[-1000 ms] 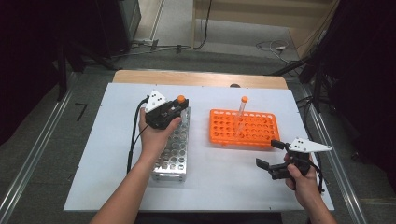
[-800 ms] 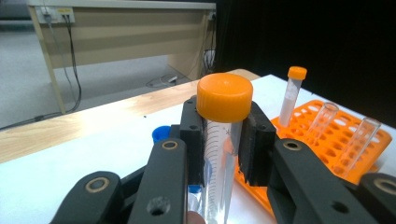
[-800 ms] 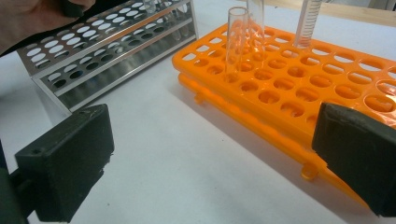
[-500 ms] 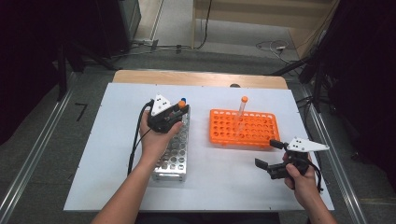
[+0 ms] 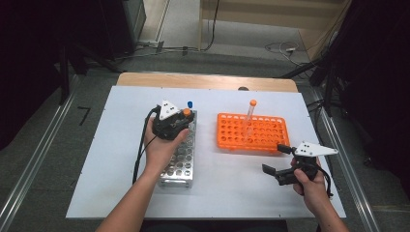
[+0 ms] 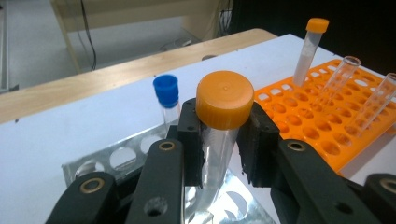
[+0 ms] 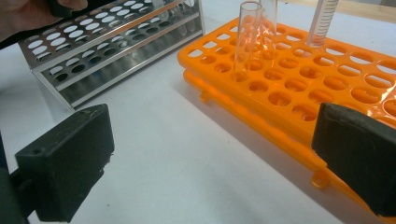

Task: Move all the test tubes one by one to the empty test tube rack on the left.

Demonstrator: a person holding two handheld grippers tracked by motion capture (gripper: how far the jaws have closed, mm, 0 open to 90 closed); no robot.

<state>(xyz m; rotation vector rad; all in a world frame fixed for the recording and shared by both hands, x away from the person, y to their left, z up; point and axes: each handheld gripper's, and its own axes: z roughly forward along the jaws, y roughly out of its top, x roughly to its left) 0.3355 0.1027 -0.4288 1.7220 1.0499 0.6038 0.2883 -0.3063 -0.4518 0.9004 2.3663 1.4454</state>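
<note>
- Holding an orange-capped tube [image 6: 223,116] in my left claw [image 5: 180,121], I have its pads pressed on the clear body just under the cap, above the far end of the metal rack [image 5: 180,159]
- A blue-capped tube [image 6: 167,95] stands in that rack just beyond my claw, so I judge one tube is placed there and this one is next
- Whether the held tube's tip already sits in a hole I cannot tell; in the left gripper view its lower end runs down toward the rack's top plate
- On the orange rack [image 5: 254,131] a tall tube with an orange cap [image 5: 250,118] stands upright, and the right gripper view shows uncapped clear tubes [image 7: 246,37] there too, so more may be left to move
- My right claw [image 5: 275,162] rests released near the bench [image 5: 121,145] edge, beside the orange rack's near corner, grasping nothing
- Compared with a second ago, my left hand has drifted a little along the metal rack, toward the near side and away from the blue cap; the orange cap rides with it, and the grip stays clamped
- Right hand and both racks look unchanged
</note>
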